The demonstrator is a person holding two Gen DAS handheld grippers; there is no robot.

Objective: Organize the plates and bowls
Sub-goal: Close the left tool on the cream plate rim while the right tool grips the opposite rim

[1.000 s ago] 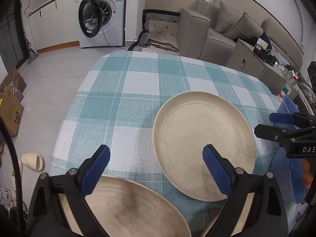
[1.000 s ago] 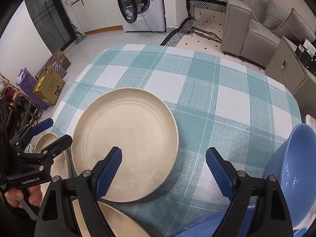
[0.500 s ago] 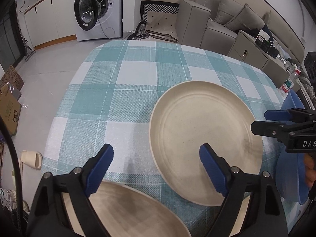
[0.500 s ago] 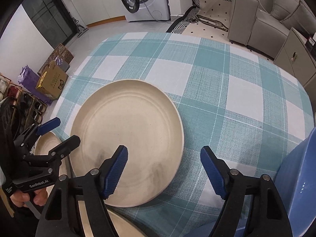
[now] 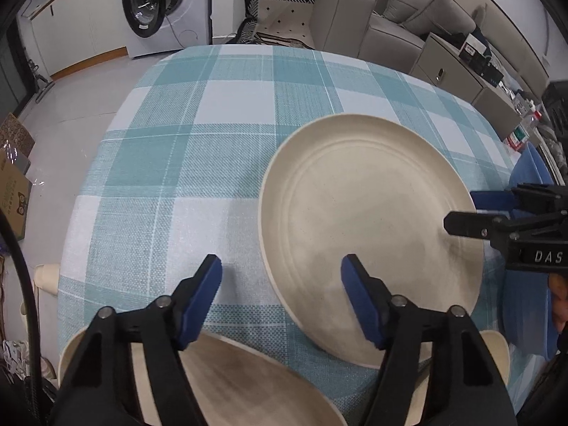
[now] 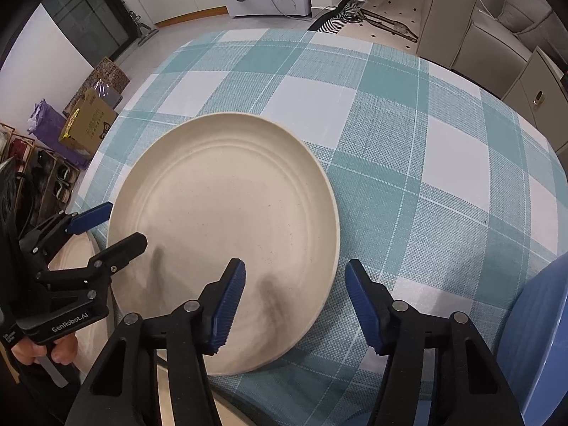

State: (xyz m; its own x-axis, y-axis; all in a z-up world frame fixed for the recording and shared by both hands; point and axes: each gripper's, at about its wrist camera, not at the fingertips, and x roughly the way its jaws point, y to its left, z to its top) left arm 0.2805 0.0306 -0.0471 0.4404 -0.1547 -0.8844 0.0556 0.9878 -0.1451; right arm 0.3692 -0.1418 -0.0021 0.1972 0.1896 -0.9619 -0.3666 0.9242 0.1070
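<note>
Beige dinner plate point(image 6: 223, 234) lies flat on the checked desk point(image 6: 408, 149); both tools, left point(image 5: 280, 294) and right point(image 6: 296, 301), gape empty just beside it. Pinch its rim squarely, lift level.

Left tongs point(image 5: 282, 277): black angular arms, ribbed blue pads point(image 5: 358, 301), silver screws. Right tongs point(image 6: 294, 294) match; white lettering marks both black bodies, and bare fingers point(image 6: 60, 349) show at the left handle.
</note>
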